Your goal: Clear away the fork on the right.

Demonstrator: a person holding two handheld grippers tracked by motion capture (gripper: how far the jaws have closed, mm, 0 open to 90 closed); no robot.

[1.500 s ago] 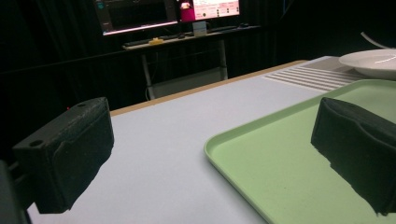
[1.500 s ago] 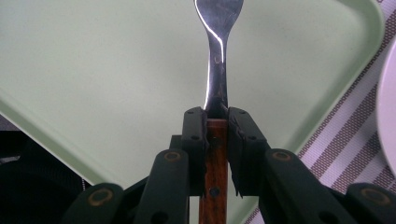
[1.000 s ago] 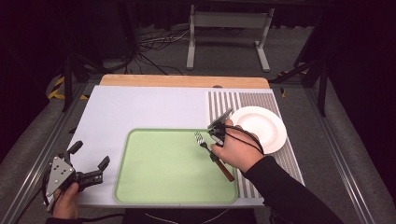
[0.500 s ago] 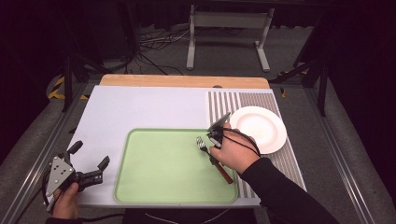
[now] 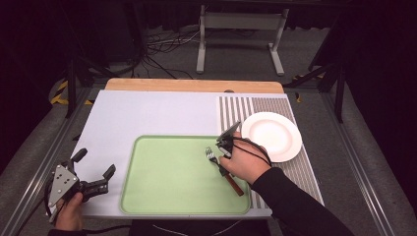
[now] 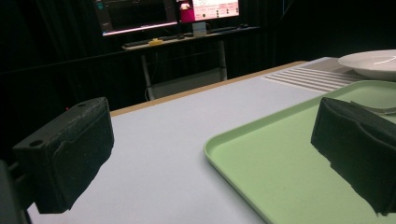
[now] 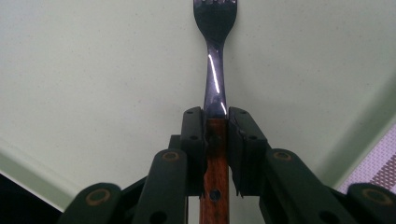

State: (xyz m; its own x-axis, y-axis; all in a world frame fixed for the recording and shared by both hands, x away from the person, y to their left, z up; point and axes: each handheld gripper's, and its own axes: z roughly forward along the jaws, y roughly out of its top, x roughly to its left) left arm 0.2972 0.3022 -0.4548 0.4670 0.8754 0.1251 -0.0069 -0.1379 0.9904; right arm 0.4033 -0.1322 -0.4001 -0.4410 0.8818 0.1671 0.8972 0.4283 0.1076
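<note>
Change since a second before: the right gripper (image 5: 224,147) and its fork (image 5: 222,169) had shifted slightly toward the person over the green tray (image 5: 162,196); the left gripper (image 5: 93,172) had not moved
Fork position: held over the tray's right part, near the white plate (image 5: 271,135)
Fork axis: long axis ran diagonally in the high view, tines toward the tray's middle and far side, wooden handle toward the near right corner
Right gripper: jaws closed tight on the fork (image 7: 215,84) where metal met wood
Left gripper: jaws spread wide apart, holding nothing, at the table's (image 5: 147,113) near left corner
</note>
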